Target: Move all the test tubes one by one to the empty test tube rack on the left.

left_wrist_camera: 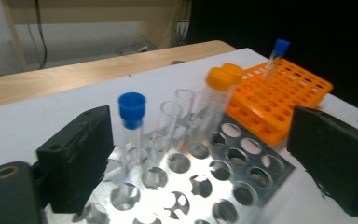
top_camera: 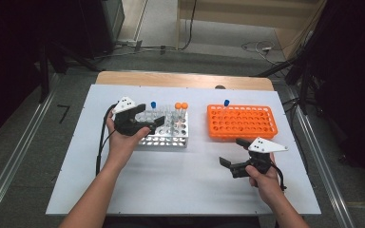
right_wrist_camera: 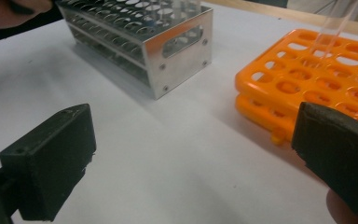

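Work in hand: moving capped tubes between the metal rack [top_camera: 167, 134] and the orange rack [top_camera: 241, 121], as I judge it.
Left gripper [top_camera: 141, 122]: over the metal rack, jaws spread wide with nothing pinched; in the left gripper view the blue-capped tube [left_wrist_camera: 131, 126] stands in its hole between the jaws, nearer the left one and free of both.
Right gripper [top_camera: 233, 153]: low over the bare table in front of the orange rack, jaws spread, empty.
Metal rack holds: the blue-capped tube, two orange-capped tubes [left_wrist_camera: 217, 100] side by side, and a few open tubes [left_wrist_camera: 169, 119].
Orange rack holds: one blue-capped tube [top_camera: 226, 103] at its far edge; the other holes are empty.
Done: one tube in the orange rack.
Left: the capped tubes in the metal rack, if they are meant to go across; which way the transfer runs I cannot tell.
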Demonstrator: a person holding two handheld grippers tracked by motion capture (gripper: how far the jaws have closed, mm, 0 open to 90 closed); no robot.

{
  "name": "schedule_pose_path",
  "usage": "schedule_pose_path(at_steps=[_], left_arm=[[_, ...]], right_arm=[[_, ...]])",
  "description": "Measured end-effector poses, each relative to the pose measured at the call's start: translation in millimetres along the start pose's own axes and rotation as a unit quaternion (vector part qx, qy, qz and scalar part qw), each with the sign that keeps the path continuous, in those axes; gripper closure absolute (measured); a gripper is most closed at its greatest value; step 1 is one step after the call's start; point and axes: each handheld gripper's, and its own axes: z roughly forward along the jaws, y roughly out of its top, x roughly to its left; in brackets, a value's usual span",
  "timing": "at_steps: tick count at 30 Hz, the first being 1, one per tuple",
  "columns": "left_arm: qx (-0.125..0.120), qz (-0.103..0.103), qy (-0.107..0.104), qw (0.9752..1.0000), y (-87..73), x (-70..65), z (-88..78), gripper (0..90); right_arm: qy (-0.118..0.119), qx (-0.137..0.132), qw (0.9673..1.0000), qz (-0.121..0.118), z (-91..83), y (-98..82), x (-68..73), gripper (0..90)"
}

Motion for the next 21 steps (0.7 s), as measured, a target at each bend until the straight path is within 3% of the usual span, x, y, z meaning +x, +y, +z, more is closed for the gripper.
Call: schedule_pose_path(at_steps=[6,9,16,21], left_arm=[[-0.017,-0.002,-0.029,0.9994,-6.4,-13.1,-15.6,0.0],[-0.019,0.000,-0.033,0.9993,-11.4,-19.8,-22.1,0.0],[-0.023,0.006,-0.044,0.9987,-27.8,-33.3,-30.7,0.0],[-0.021,0.015,-0.047,0.9986,-33.8,-37.5,-32.8,0.0]], right_arm=[[-0.018,-0.012,0.9997,0.013,5.8,11.1,-12.0,0.0],[-0.026,-0.010,0.9995,0.011,12.2,18.5,-15.5,0.0],[-0.072,0.001,0.9971,0.025,37.8,33.1,-25.8,6.5],[-0.121,0.004,0.9917,0.043,58.1,37.7,-36.5,14.9]])
